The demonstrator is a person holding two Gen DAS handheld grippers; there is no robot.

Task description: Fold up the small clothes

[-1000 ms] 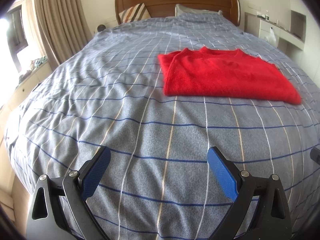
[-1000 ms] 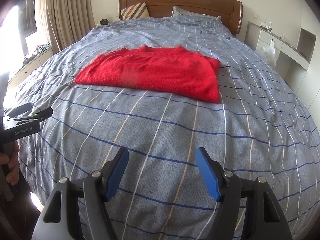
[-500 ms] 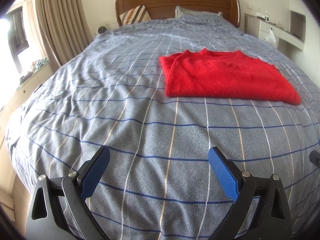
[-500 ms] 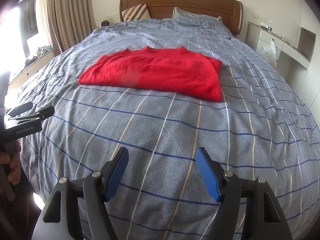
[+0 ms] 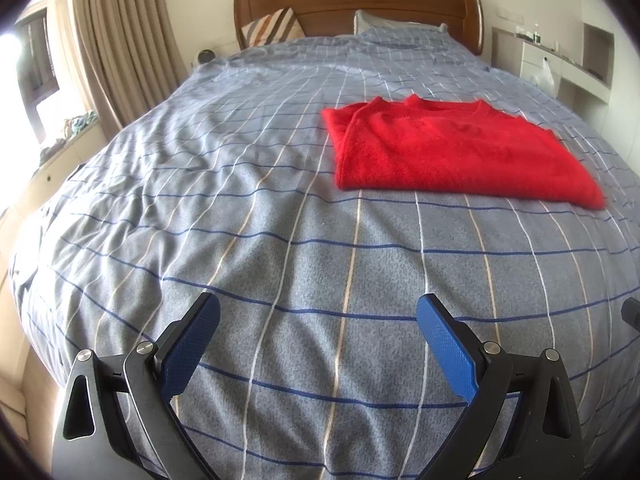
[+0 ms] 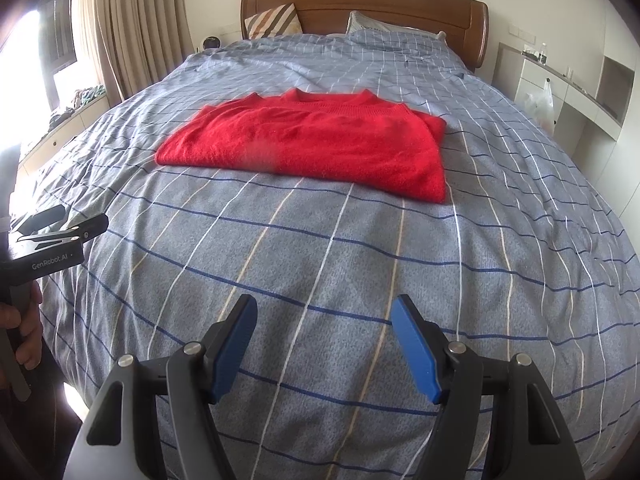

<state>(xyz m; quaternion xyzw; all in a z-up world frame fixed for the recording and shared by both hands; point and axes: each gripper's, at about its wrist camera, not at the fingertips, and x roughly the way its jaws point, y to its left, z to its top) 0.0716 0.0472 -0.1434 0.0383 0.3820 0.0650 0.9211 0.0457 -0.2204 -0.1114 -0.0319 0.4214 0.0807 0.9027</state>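
Left wrist view shows my left gripper (image 5: 318, 320) with its blue pads spread wide and nothing between them, only the checked bedspread (image 5: 240, 208) underneath. My right gripper (image 6: 324, 322) is parted too, somewhat narrower, and just as empty. The red sweater (image 6: 312, 140) lies well ahead of both, flat on the middle of the bed, its sides already turned in so it forms a wide rectangle with the collar toward the headboard (image 6: 360, 4).

My worry is the reach. If I come in low, a pad could catch the soft bedspread along with the knit and drag both, wrinkling the rectangle. If I pinch only the top layer at the near hem, the tucked sides may slide out as I lift. And if my two grippers bite at uneven spots, the next fold will probably land crooked. The fuzzy knit looks thick, so a shallow grip could slip off.
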